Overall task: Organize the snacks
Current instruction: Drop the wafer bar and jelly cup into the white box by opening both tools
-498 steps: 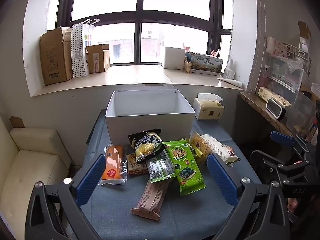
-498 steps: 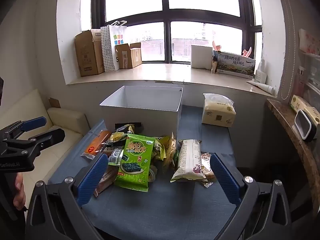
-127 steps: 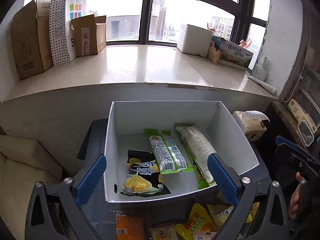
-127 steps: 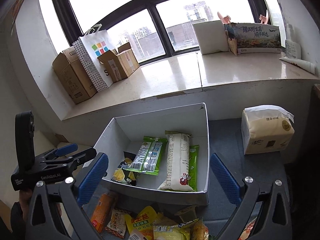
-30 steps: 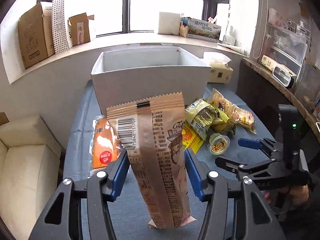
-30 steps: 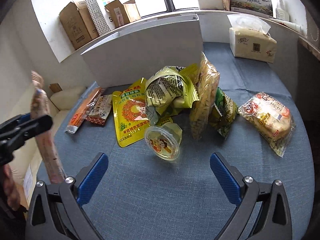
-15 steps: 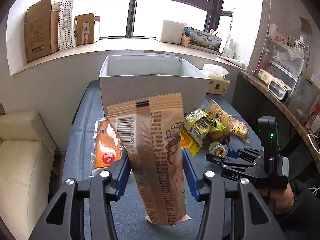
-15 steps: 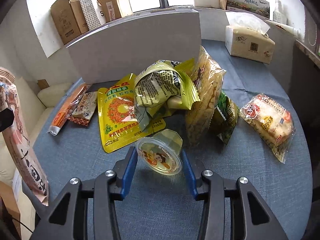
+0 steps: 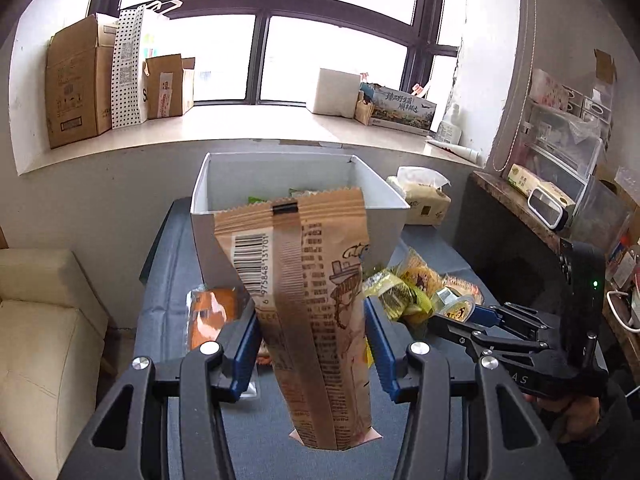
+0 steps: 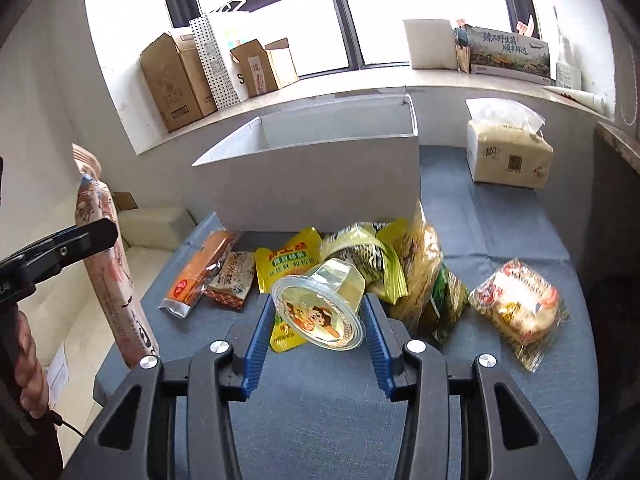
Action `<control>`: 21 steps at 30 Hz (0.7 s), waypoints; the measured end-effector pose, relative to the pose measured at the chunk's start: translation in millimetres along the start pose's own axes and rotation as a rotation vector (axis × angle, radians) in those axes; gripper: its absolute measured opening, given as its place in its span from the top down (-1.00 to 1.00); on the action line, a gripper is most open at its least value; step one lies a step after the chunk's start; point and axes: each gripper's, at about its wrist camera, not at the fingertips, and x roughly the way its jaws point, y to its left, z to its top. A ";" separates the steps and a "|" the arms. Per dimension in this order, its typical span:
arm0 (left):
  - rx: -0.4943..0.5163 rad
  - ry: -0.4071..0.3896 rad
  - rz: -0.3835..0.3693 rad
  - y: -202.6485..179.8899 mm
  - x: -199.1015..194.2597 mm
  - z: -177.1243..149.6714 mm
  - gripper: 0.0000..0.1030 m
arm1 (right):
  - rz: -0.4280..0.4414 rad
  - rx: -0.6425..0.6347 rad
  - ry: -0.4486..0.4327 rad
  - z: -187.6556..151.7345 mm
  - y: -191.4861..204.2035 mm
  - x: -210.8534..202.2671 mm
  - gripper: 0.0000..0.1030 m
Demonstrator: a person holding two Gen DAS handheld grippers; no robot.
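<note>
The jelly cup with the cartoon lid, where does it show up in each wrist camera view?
Left wrist view: the jelly cup sits right of centre, at the tips of the right gripper.
Right wrist view: the jelly cup is at centre, clamped between the blue pads.
Shared landmark: the white box behind the snack pile.

A lived-in room: cream sofa, cardboard boxes on the windowsill.

Left tongs clamp a tall brown packet upright between their pads; right tongs pinch a jelly cup, tilted.
</note>
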 end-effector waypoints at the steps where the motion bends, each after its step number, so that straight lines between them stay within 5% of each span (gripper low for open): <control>1: -0.002 -0.011 0.001 0.9 1.0 9.6 -0.06 | 0.001 -0.005 -0.009 7.5 -0.5 -1.0 0.06; 13: 0.042 -0.113 0.092 13.8 46.9 148.8 -0.06 | -0.007 -0.067 -0.114 136.7 -5.0 3.4 0.06; 21: 0.084 -0.052 0.241 28.3 134.0 186.1 -0.06 | -0.089 -0.138 -0.019 195.7 -7.3 66.2 0.05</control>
